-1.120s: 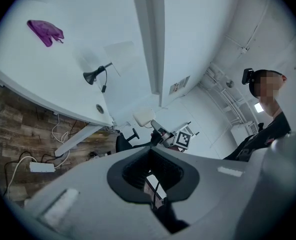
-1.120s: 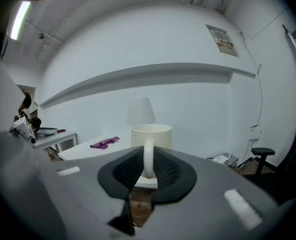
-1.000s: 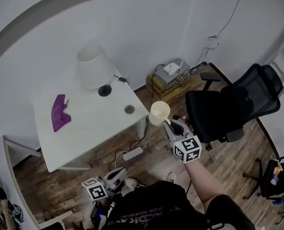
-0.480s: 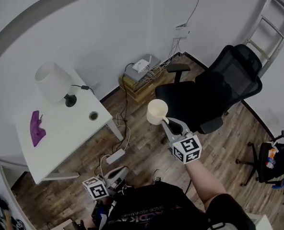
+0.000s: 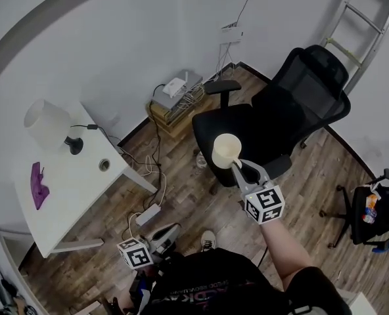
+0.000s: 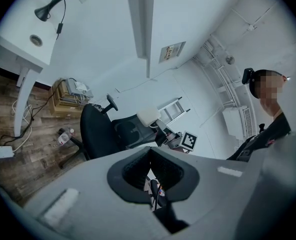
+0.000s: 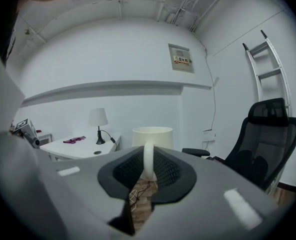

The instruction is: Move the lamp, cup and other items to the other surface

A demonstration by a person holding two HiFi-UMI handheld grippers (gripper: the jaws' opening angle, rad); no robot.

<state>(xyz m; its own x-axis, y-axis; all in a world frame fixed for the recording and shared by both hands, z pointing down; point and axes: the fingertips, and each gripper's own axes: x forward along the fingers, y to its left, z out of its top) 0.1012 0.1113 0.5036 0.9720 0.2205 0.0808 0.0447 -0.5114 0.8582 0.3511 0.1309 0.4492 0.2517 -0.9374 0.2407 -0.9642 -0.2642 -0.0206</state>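
Room: wood floor [image 5: 181, 195], white walls, a white table [image 5: 69, 202] at the left of the head view, a black office chair [image 5: 293, 110] at centre right and a ladder [image 5: 359, 31] against the far wall.

Right gripper [image 7: 148, 176]: jaws narrow, clamped on the handle of the cream cup [image 7: 152, 143]. The cup is upright, clear of every surface, in the air over the floor in front of the chair.

Left gripper [image 6: 151, 176]: jaws drawn almost together, nothing between them, held low beside the person's body.

Still on the table: the lamp [image 5: 46, 125] and a purple item [image 5: 38, 186].

Change noted: a second ago the cup hung just off the table's near corner. It is now well apart from the table and in front of the chair seat. The table has slid to the left edge of the head view, and the ladder has come into sight.

Assessment: the cup is in transit, and its move is part done. The receiving surface appears in no view, so where the cup should be set down cannot be judged. The lamp and purple item remain outstanding.
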